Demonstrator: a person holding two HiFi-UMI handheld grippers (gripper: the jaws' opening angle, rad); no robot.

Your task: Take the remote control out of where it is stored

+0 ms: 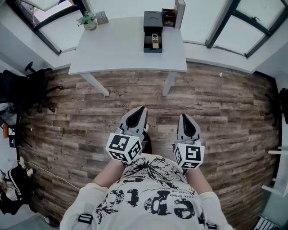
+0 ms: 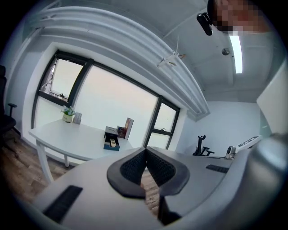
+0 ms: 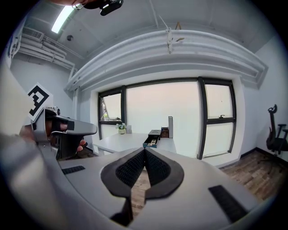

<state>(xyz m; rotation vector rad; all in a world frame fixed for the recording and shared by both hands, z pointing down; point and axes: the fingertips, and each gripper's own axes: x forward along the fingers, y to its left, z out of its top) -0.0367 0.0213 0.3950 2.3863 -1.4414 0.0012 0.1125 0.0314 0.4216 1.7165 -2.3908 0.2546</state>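
Note:
A pale remote control [image 1: 155,40] lies in the pulled-out drawer [image 1: 153,48] of a small black box [image 1: 153,19] at the far side of the white table [image 1: 117,49]. The same remote [image 2: 111,142] and drawer [image 3: 152,143] appear small and distant in both gripper views. My left gripper [image 1: 143,108] and right gripper [image 1: 185,117] are held side by side close to my body over the wooden floor, well short of the table. Both are shut with their pads together and nothing between them.
A small potted plant [image 1: 89,21] and a frame stand at the table's far left corner. An upright book [image 1: 179,13] and a small organiser sit beside the black box. Black chairs and bags [image 1: 18,90] crowd the left wall. Windows line the far wall.

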